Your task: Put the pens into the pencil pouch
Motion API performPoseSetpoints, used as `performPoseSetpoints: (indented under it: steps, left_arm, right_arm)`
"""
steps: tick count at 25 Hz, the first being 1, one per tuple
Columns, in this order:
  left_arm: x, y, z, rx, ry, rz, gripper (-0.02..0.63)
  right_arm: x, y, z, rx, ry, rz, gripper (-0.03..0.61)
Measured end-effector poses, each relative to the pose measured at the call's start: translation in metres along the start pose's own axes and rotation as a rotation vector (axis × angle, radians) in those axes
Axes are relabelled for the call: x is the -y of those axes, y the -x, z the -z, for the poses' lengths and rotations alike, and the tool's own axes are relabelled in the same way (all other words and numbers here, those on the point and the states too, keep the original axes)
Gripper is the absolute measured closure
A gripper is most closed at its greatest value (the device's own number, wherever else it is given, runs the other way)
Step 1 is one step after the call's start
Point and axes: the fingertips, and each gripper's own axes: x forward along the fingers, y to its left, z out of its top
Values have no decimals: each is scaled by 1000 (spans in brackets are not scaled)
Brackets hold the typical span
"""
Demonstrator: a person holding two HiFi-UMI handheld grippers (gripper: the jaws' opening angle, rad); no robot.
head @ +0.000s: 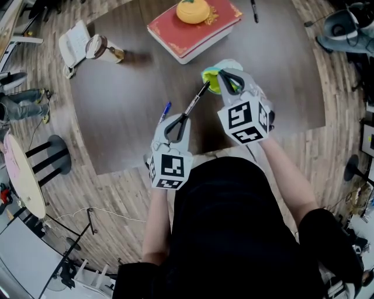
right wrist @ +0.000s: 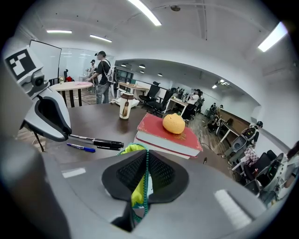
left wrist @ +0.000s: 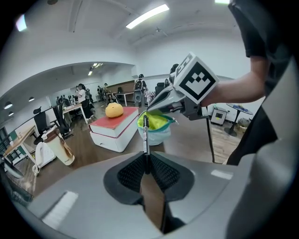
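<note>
My left gripper [head: 177, 126] is shut on a black pen [head: 194, 104] held above the dark table; the pen's far end points up-right at the pouch mouth. In the left gripper view the pen [left wrist: 145, 140] runs straight out from the jaws to the yellow-green pouch [left wrist: 155, 125]. My right gripper [head: 229, 82] is shut on the pouch's [head: 211, 78] zipper edge and holds its mouth open. In the right gripper view the zipper edge [right wrist: 145, 179] sits pinched between the pads, and the black pen [right wrist: 96, 141] comes in from the left. A blue pen [head: 165, 111] lies on the table beside the left gripper.
A red-and-white book [head: 193, 26] with an orange fruit [head: 193, 10] on it lies at the far side of the table [head: 117, 105]. A paper cup [head: 103, 48] and a white object [head: 73, 43] sit at far left. Another dark pen [head: 254, 10] lies at far right.
</note>
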Motion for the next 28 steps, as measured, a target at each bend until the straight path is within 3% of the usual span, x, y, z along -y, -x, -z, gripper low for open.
performPoseSetpoints:
  steps: [28]
  left_arm:
    - [14, -24, 29, -119, 46, 86, 577]
  right_arm:
    - [-45, 1, 0, -23, 40, -80, 557]
